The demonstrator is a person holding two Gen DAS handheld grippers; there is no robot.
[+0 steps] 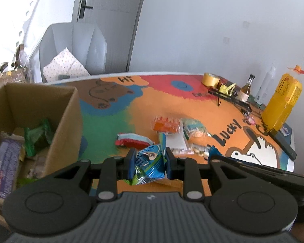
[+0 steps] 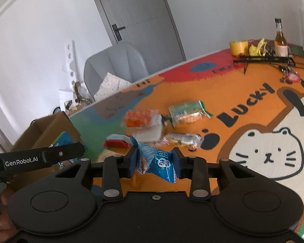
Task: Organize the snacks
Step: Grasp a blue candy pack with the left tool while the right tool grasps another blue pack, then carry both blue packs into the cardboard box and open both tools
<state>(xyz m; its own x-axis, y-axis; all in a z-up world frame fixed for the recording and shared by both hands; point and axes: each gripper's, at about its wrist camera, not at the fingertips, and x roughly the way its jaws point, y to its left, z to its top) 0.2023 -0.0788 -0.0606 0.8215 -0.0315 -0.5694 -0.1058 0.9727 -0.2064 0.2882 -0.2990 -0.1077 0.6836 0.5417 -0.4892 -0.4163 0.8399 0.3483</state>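
a: what do my tongs hold?

b: the left tongs [image 1: 149, 163] are clamped on a blue-green snack packet [image 1: 150, 165], raised just right of the cardboard box [image 1: 64, 109]. the right tongs [image 2: 155, 162] grip a blue snack packet [image 2: 158, 163] above the surface [image 2: 243, 93].

a: how should i finish?

b: i'd carry each over the box rim before releasing. only the left view shows snacks already inside the box; the right view shows the cat print beside the loose packets [image 2: 162, 119].

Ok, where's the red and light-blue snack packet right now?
On the mat, the red and light-blue packet lies left of the snack pile, just beyond the left gripper, between the cardboard box and the orange packet.
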